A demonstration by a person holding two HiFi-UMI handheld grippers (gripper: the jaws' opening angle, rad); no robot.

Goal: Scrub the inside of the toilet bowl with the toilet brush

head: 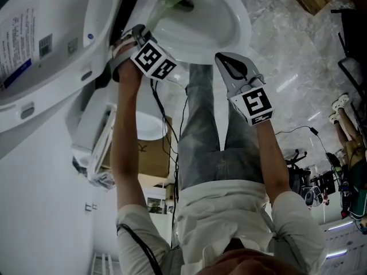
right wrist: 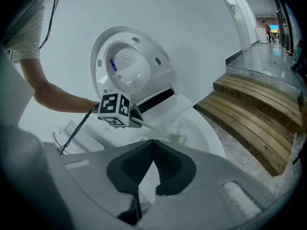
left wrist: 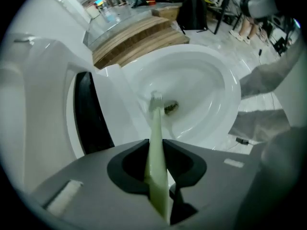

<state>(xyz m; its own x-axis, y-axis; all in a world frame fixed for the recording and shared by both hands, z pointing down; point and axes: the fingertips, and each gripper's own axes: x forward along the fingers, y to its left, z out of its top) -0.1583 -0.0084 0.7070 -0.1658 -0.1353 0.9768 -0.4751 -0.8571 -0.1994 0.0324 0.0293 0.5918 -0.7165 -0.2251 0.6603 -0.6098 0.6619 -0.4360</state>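
White ceramic toilet bowl (left wrist: 211,75) is taking the bristled head of a pale green plastic toilet brush (left wrist: 155,119) beside its drain.
Left tongs (left wrist: 156,150) are clamping the brush handle; right tongs (right wrist: 153,141) are hanging closed on nothing near the bowl's rim.

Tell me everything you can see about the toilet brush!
The toilet brush is thin and pale green, and it looks like plastic. It has a long, flat handle and a small head of short whitish bristles at the far end. The left gripper is shut on the handle, which sticks out from between the jaws and slopes down into the white toilet bowl. The bristle head sits low in the bowl, right beside the dark drain hole. Whether the bristles press on the bowl can't be told.
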